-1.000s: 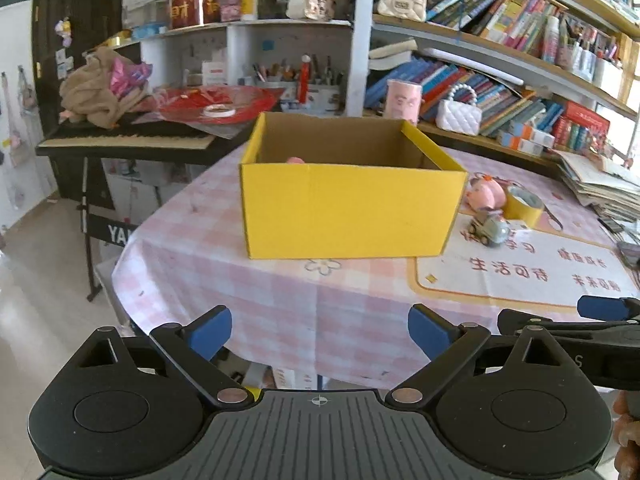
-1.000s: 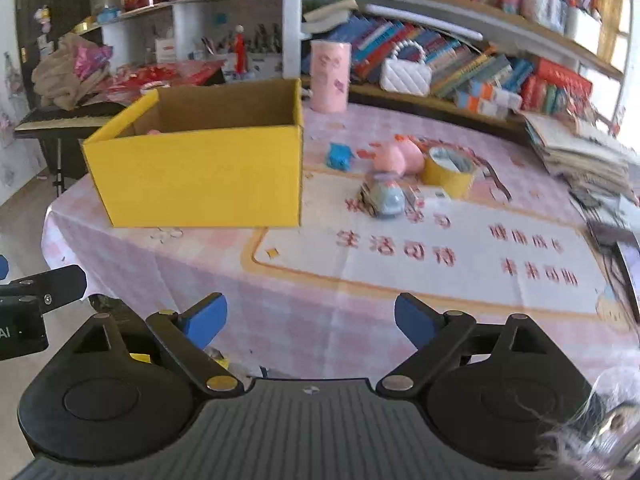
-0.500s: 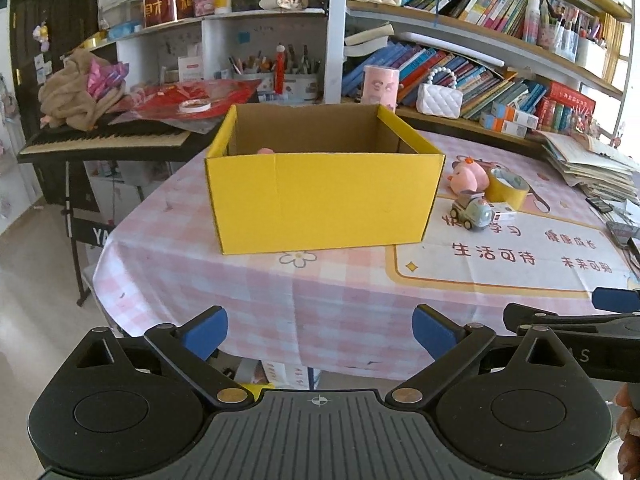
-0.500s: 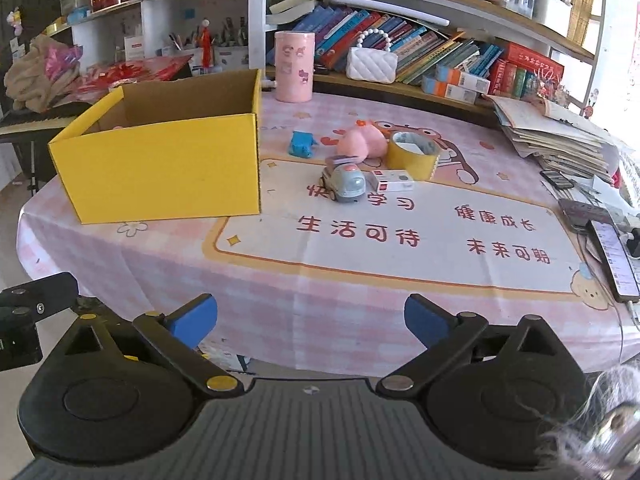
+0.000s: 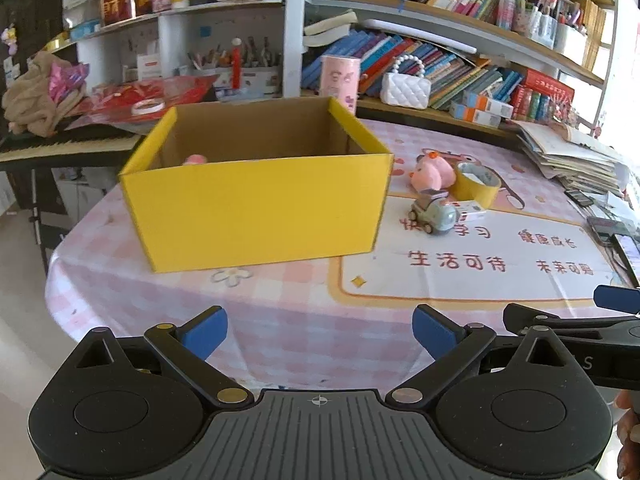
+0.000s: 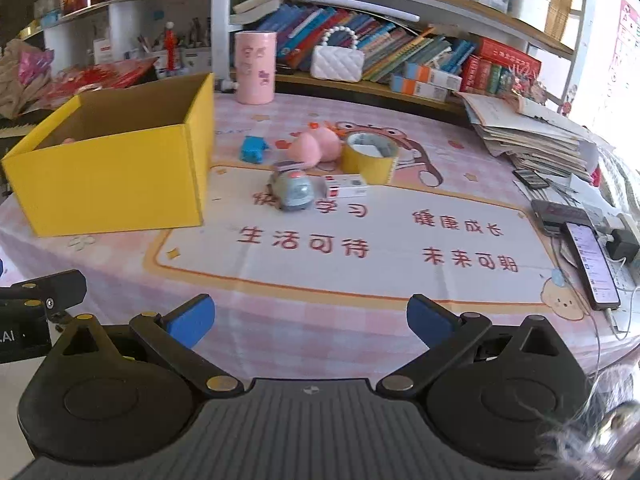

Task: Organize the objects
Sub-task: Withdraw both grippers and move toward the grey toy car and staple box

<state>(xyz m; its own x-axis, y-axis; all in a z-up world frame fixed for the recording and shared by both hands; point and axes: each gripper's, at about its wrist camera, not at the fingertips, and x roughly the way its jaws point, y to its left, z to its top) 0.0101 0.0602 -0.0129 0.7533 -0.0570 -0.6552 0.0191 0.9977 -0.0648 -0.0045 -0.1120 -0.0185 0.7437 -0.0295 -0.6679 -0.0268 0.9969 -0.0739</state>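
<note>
Both grippers hang short of the near edge of the table, over the draped cloth, and neither touches anything. The left gripper [image 5: 320,330] has its blue-padded fingers spread wide with nothing between them. The right gripper [image 6: 311,320] is likewise spread to its full width; its jaws have just been opening, and nothing lies between them.

The table carries a pink-and-white checked tablecloth [image 6: 304,320] with a cream printed mat bearing red characters [image 6: 360,236] laid on it. An open yellow cardboard box [image 5: 256,208] stands upright on the cloth, left of the mat. Only a small pink item [image 5: 195,159] shows above the box's front wall, near its left inner side; what it is cannot be told.

The loose objects sit in a cluster to the right of the box, well apart from both grippers. A grey-green toy car [image 6: 291,191] stands at the mat's far edge. Just beside it on the right lies a small white-and-red carton [image 6: 346,187]. Behind the carton stands a roll of yellow tape [image 6: 370,158], resting on its flat side. A pink plush toy [image 6: 316,145] lies just left of the roll. A small blue toy [image 6: 253,149] sits between the plush toy and the box.

At the table's far edge stand a pink cylindrical container [image 6: 255,67] and a white quilted handbag with a pearl handle [image 6: 338,60].
</note>
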